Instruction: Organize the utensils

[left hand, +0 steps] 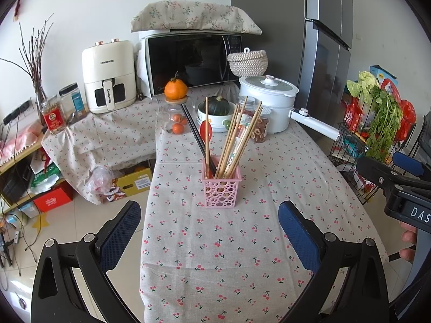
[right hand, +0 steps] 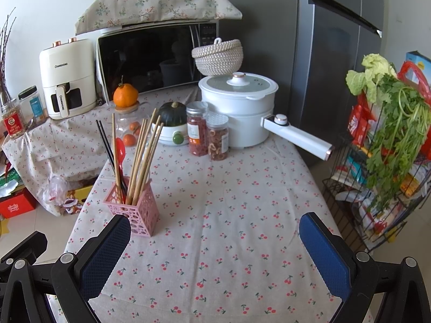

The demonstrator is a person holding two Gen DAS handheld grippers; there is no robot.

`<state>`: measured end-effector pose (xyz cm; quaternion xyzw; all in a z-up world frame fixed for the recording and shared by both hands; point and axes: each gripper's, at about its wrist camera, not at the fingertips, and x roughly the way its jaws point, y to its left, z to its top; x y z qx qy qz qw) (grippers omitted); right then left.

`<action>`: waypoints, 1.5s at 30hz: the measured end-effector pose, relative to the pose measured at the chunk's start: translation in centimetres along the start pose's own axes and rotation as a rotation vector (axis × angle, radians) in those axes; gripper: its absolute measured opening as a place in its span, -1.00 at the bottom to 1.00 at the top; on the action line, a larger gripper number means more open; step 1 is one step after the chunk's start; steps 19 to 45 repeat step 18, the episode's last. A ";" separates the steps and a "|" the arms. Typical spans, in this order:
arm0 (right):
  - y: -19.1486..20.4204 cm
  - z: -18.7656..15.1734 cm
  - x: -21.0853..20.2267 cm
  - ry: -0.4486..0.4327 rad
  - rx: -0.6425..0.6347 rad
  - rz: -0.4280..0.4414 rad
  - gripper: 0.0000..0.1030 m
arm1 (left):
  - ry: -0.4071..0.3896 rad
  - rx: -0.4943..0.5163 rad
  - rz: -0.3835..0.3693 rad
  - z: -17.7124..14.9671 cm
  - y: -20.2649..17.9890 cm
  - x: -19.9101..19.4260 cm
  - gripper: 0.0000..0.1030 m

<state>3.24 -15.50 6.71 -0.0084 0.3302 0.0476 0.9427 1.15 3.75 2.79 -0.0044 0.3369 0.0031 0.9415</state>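
Cherry-print tablecloth (left hand: 215,255), perforated pink holder (left hand: 221,187), wooden chopsticks (left hand: 237,140), both claws apart, empty

We note a cherry-print cloth (right hand: 215,242) covering the counter. At the far end stands a white electric pot (right hand: 238,107), its handle jutting right, with a woven lidded basket (right hand: 217,57) just behind it. Beside the pot stand two clear jars (right hand: 208,134) of dried goods, then a dark green squash (right hand: 172,113) sitting in a white bowl. An orange (right hand: 125,95) rests on a glass jar's lid. Behind are a microwave (right hand: 153,56) under a floral cover, a cream air fryer (right hand: 67,78), and a grey refrigerator (right hand: 323,53). A wire rack (right hand: 377,188) at right holds leafy greens.
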 end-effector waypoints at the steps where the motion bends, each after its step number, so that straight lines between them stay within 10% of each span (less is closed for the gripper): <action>1: 0.0 0.0 0.0 0.000 0.000 0.000 1.00 | 0.001 0.002 0.000 -0.1 -0.1 0.1 1.00; 45: -0.2 -0.2 0.3 0.011 0.001 0.001 1.00 | 0.030 0.008 0.001 -0.7 -0.3 1.0 1.00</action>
